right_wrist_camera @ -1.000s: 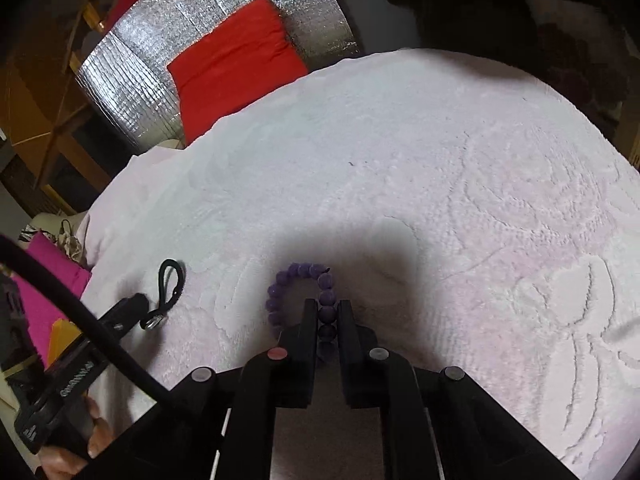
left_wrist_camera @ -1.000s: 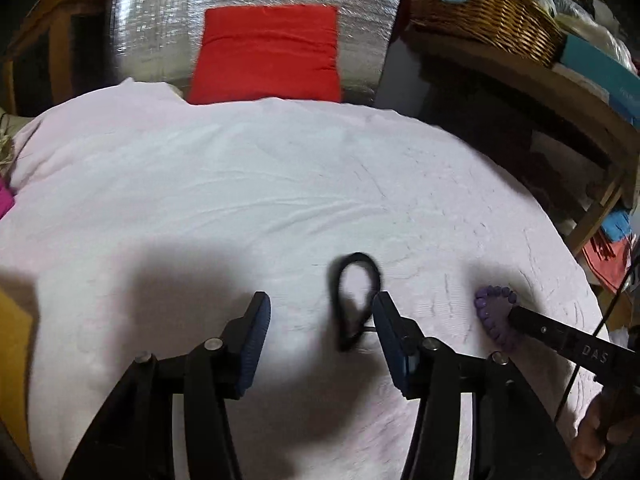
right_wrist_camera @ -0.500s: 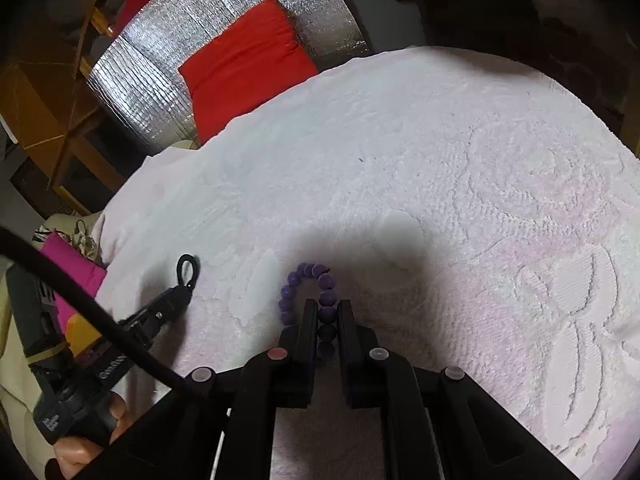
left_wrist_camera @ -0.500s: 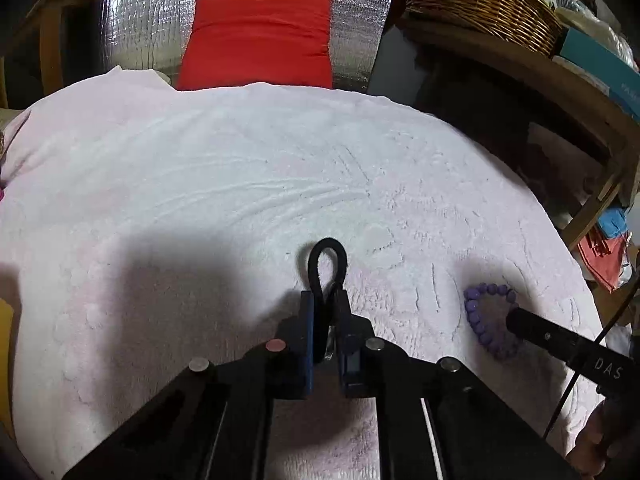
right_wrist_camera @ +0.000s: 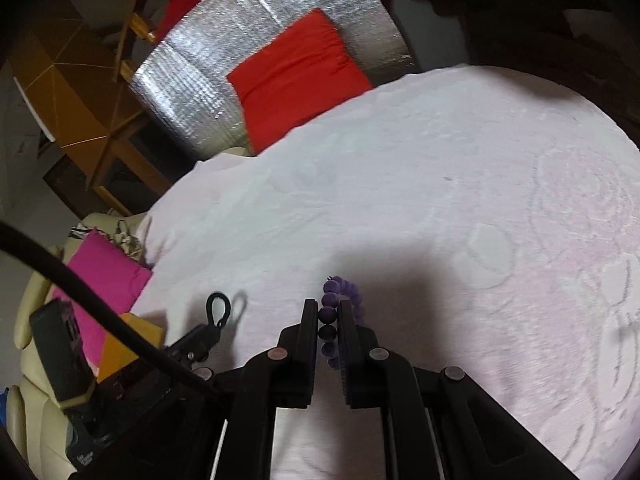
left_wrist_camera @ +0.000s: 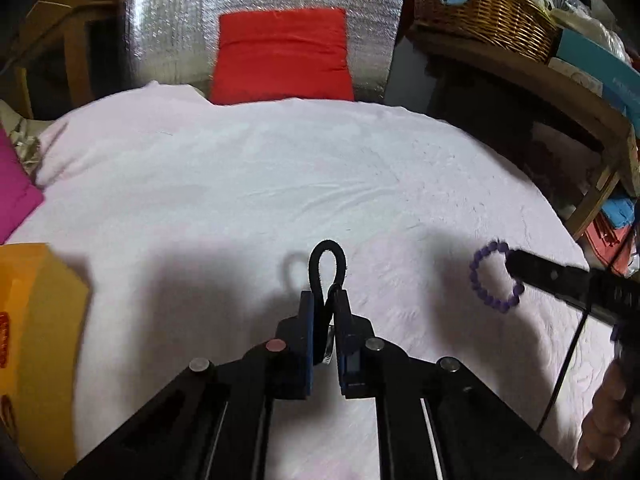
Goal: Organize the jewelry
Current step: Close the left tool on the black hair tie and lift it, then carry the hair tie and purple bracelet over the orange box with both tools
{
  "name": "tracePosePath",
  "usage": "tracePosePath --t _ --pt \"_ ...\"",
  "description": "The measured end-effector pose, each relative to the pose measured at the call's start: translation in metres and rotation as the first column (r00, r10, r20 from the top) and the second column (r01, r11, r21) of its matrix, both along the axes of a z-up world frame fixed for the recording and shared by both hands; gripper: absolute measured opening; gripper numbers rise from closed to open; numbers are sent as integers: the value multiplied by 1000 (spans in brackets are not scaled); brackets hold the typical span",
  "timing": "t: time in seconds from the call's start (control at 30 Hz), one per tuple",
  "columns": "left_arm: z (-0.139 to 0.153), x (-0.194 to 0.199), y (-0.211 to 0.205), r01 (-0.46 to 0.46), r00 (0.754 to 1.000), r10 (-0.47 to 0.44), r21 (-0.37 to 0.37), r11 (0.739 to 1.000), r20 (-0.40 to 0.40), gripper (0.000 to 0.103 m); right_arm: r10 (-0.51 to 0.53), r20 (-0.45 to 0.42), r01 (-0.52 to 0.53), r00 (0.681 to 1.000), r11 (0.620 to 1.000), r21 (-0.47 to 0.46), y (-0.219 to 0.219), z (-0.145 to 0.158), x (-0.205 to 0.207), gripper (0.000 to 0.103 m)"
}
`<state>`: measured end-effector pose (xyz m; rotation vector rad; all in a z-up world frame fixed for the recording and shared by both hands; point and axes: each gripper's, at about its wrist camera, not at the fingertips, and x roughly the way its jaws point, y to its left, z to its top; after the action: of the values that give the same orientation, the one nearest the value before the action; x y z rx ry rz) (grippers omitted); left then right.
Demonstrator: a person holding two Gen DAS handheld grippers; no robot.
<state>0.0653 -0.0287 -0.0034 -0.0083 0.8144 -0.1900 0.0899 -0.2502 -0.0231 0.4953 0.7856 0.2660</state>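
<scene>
**Both grippers hold a piece clear of the cloth**

The left gripper is clamped on a black cord loop. Its jaws pinch the two strands low down, near a small metal fitting, so the rounded end stands up past the fingertips. The loop's shadow lies apart from it on the pink cloth, which suggests the cord is off the surface rather than resting on it.

The right gripper is closed on a purple bead bracelet. Several beads sit in a column between the jaws, and the rest of the ring curves out ahead and to one side. In the left view the bracelet hangs open as a full circle from the right gripper's tip, with cloth showing through its middle. Gripping one arc only leaves the ring free to swing.

A person's hand shows at the right edge of the left view, around the right gripper's handle.

A yellow box sits at the left edge of the cloth, beside a magenta item. Whether either is the storage place cannot be told. Judging by the task, each piece is probably held up for carrying; the bracelet may swing, so a slow move suits it.
</scene>
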Motion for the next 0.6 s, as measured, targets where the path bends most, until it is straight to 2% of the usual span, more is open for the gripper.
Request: tracePosePath --t 0.1,0.27,0.4,0.6 --pt "5 -19 20 -39 999 38 39 998 10 10 25 18 -26 1000 999 24 18 6 -2 11" --pt "26 -51 66 -131 990 131 -4 991 41 10 91 62 -94 994 995 46 58 21 -7 11" --pt "49 -74 96 -212 970 213 -18 977 114 10 149 102 -156 984 985 68 99 34 -17 11" --pt "72 -114 137 -336 921 329 1 942 208 10 230 195 -249 954 965 83 151 54 -45 11"
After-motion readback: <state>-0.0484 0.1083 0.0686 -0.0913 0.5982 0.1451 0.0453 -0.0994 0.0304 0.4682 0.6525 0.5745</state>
